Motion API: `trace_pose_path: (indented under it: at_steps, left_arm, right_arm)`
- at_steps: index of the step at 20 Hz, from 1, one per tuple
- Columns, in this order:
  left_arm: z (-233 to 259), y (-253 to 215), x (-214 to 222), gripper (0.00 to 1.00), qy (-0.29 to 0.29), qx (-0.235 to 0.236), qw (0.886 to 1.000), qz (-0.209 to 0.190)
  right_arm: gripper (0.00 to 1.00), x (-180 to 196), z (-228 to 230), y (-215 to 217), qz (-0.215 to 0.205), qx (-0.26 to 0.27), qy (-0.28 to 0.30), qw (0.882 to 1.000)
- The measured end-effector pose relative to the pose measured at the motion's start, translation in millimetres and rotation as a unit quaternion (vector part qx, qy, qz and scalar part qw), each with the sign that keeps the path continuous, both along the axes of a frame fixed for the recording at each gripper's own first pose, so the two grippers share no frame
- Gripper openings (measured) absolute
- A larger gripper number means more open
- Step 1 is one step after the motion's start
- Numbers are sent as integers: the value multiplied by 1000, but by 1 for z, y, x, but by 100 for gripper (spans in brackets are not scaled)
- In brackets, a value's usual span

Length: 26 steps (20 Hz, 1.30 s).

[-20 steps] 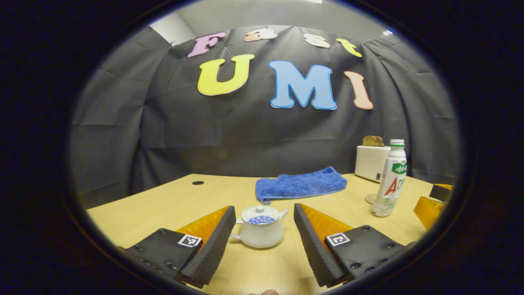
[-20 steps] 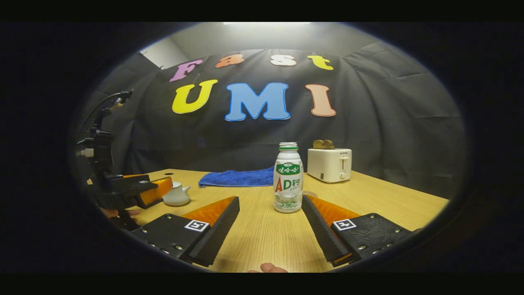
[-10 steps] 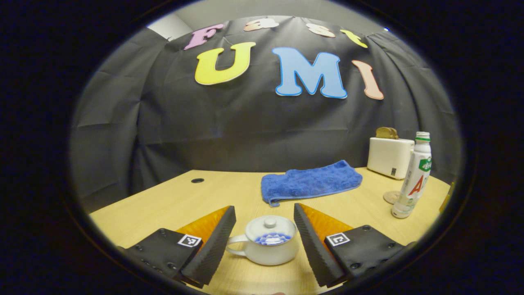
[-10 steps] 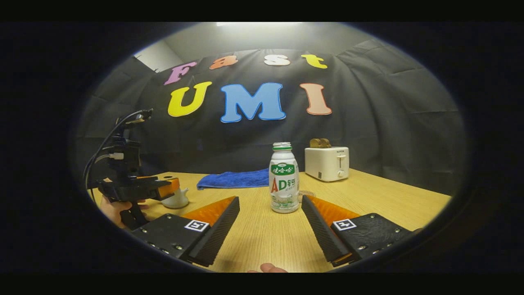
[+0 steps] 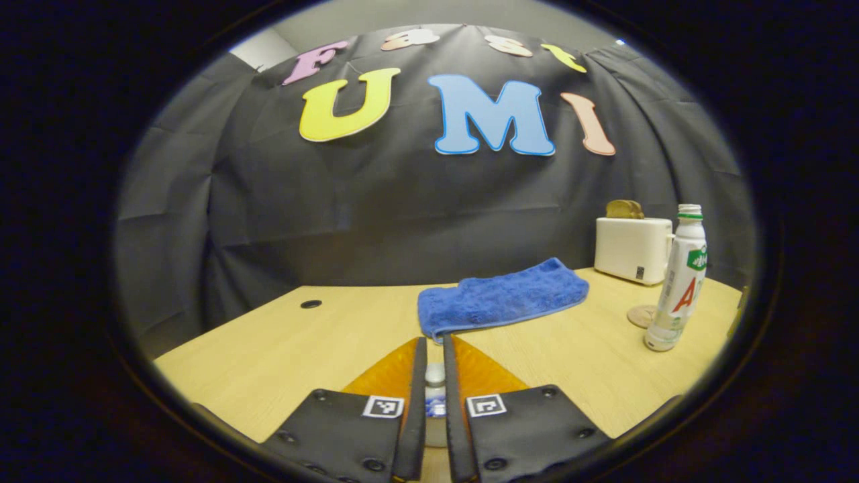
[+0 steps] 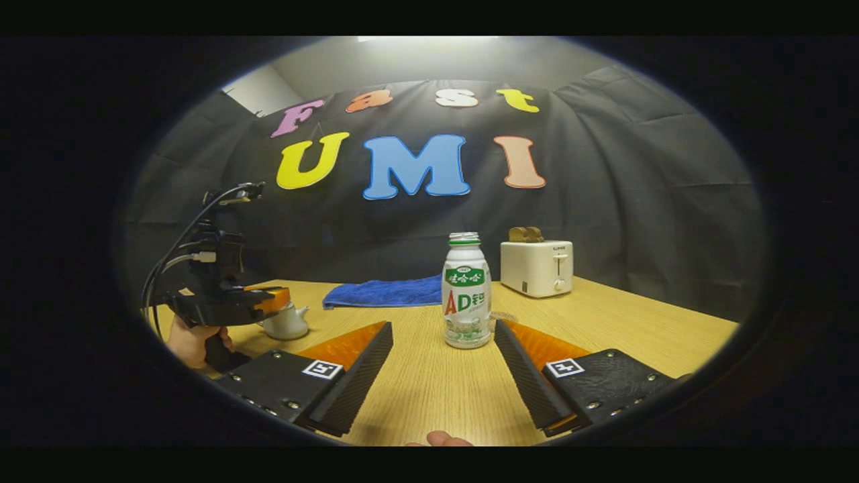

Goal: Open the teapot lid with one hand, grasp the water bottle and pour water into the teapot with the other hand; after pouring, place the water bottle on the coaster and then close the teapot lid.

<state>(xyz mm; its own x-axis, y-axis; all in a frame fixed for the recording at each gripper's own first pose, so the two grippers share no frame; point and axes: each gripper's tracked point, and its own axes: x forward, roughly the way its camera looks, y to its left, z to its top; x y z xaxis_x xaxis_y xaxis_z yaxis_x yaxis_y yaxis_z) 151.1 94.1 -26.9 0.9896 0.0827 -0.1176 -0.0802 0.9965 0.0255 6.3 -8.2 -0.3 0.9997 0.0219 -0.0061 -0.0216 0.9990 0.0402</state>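
Observation:
My left gripper [image 5: 433, 345] is shut on the knob of the white teapot lid [image 5: 435, 374]; a sliver of the teapot [image 5: 435, 429] shows in the narrow gap between the fingers. In the right gripper view the small white teapot [image 6: 288, 324] stands on the table at the left, with the left gripper [image 6: 268, 300] lying over its top, held by a hand [image 6: 184, 341]. The white water bottle [image 6: 467, 298] with a green label stands upright, a little beyond my right gripper [image 6: 443, 330], which is open and holds nothing. A round coaster [image 5: 641, 315] lies just behind the bottle [image 5: 678, 282].
A blue towel [image 5: 500, 296] lies folded at the middle back of the wooden table [image 5: 282, 349]. A white toaster [image 6: 537, 267] with bread in it stands at the back right. A small cable hole [image 5: 311, 304] sits at the far left.
The left gripper moved forward over the teapot and its fingers closed on the lid knob. The right gripper stayed open, nearly still, in front of the bottle.

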Motion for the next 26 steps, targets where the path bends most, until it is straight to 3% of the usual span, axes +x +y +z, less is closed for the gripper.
trace_pose_path:
  at_steps: [1,2,3,6,7,10,12,17,18,19,22,26]
  left_arm:
    - [0,3,0,24,-5,-8,1000,-3]
    - [1,4,0,13,-9,-13,1000,-3]
    - [3,5,-1,19,-13,-12,1000,-1]
    - [8,3,-1,10,-21,4,1000,-5]
    - [14,2,-3,14,-28,0,1000,-6]
    - [40,5,-16,6,-61,-16,998,-1]
    - [48,6,-26,13,-77,-24,997,-2]
    - [55,6,-40,10,-94,-16,995,-6]
    - [55,5,-40,14,-94,-18,995,-8]
    - [53,6,-41,10,-92,-18,996,-9]
    - [53,5,-39,14,-91,-21,996,-13]
    - [51,5,-38,10,-88,-19,996,-14]
  right_arm:
    - [95,0,-1,0,2,-1,2,1000]
    - [95,2,-2,0,3,-5,5,1000]
    - [95,3,-3,-2,4,-10,8,1000]
    - [95,9,-5,-6,7,-3,17,1000]
    - [95,12,-6,-7,8,2,21,1000]
    - [94,20,-9,-16,7,7,33,999]
    - [95,27,-4,-24,3,10,31,999]
    - [95,60,13,-31,-4,-53,14,998]
    - [95,67,14,-32,-3,-57,13,998]
    - [95,74,13,-35,-5,-55,14,998]
    - [94,94,9,-41,-11,-61,23,998]
    - [94,115,4,-40,-9,-79,29,996]
